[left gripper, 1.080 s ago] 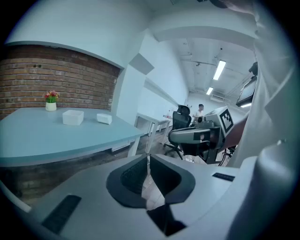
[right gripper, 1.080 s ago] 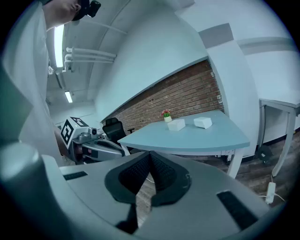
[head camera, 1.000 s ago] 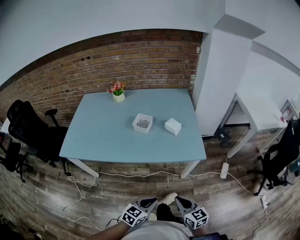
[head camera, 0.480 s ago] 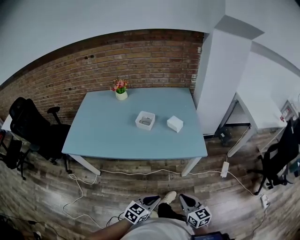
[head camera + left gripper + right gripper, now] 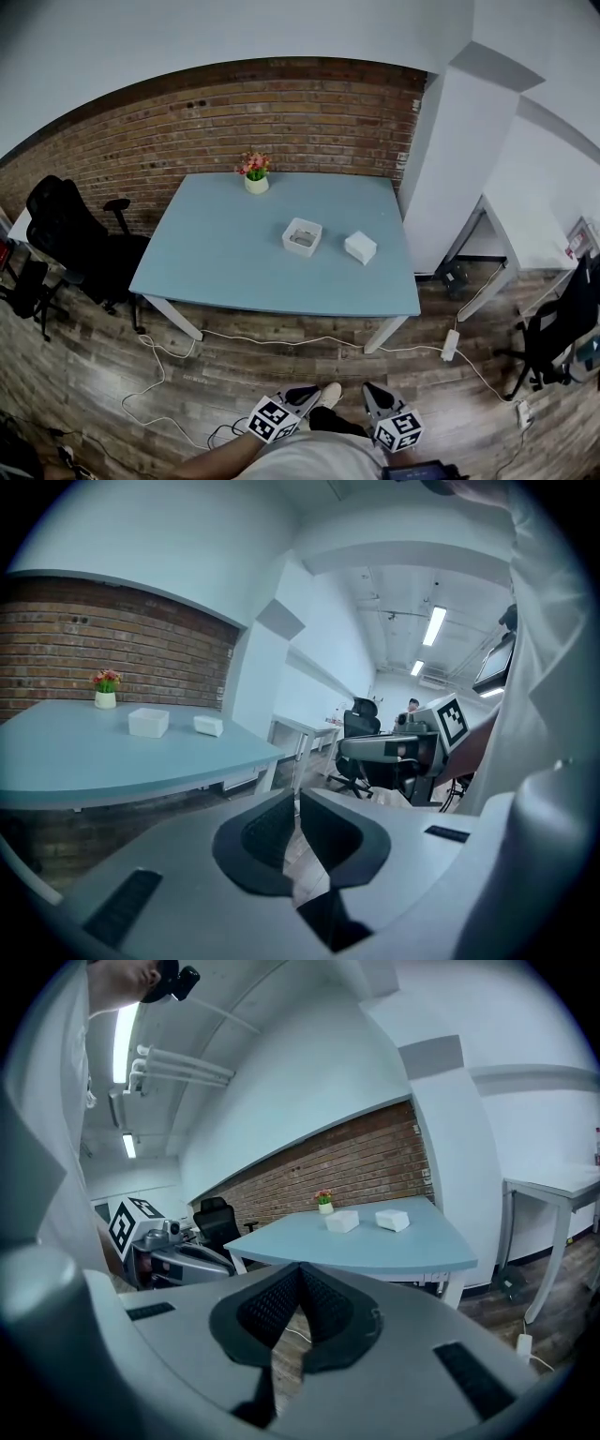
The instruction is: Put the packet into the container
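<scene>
Left gripper (image 5: 295, 803): jaws drawn together with nothing between them; held low, close to the person's body.
Right gripper (image 5: 298, 1279): jaws likewise together and empty; just beside its partner, on that one's right.
Packet (image 5: 360, 247): small, white and closed; lay on the table top, well ahead of both grippers, touched by neither.
Container (image 5: 302, 236): white and open-topped; sat just left of the packet and apart from it, equally far ahead; something grey inside, too small to tell.
Table (image 5: 216, 272): pale blue; stood well ahead of the grippers, across a stretch of wooden floor.
Flower pot (image 5: 256, 183): at the table's far edge, beyond the container and to its left.
Cable (image 5: 281, 341): white; trailed over the floor between grippers and table.
Office chair (image 5: 70, 234): black; ahead and far to the left.
</scene>
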`<state>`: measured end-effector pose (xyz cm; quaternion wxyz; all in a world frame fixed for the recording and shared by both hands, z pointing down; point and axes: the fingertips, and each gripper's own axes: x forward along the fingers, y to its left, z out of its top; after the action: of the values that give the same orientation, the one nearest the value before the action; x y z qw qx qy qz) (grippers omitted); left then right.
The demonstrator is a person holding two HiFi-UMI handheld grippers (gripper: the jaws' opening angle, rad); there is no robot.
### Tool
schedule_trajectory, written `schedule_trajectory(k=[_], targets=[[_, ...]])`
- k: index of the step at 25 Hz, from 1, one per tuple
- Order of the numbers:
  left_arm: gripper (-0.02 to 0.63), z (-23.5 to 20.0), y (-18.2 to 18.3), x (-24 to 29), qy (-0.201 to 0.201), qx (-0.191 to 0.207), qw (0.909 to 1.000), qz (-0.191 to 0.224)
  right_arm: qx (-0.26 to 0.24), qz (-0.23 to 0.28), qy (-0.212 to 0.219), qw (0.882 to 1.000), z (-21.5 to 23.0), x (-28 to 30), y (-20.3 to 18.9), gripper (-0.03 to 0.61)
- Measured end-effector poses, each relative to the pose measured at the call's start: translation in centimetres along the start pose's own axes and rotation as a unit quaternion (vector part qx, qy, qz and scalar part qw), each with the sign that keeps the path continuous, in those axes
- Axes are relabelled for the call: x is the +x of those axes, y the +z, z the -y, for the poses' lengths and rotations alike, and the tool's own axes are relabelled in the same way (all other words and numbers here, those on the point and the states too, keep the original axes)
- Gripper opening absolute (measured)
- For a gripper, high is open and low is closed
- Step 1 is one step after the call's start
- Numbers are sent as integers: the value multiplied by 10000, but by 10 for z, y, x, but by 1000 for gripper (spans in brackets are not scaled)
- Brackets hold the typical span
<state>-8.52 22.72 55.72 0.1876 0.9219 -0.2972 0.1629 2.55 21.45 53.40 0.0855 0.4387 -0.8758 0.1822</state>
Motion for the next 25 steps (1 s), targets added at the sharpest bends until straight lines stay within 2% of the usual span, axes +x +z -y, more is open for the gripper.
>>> schedule_trajectory(k=[9, 25], targets=[[28, -3, 5, 2, -17, 64, 10000, 25, -107, -28, 61, 9999, 4, 13, 0, 9], [28, -21, 21, 3, 67, 29, 9999, 131, 41, -98, 66, 9999, 4, 22, 15, 9]])
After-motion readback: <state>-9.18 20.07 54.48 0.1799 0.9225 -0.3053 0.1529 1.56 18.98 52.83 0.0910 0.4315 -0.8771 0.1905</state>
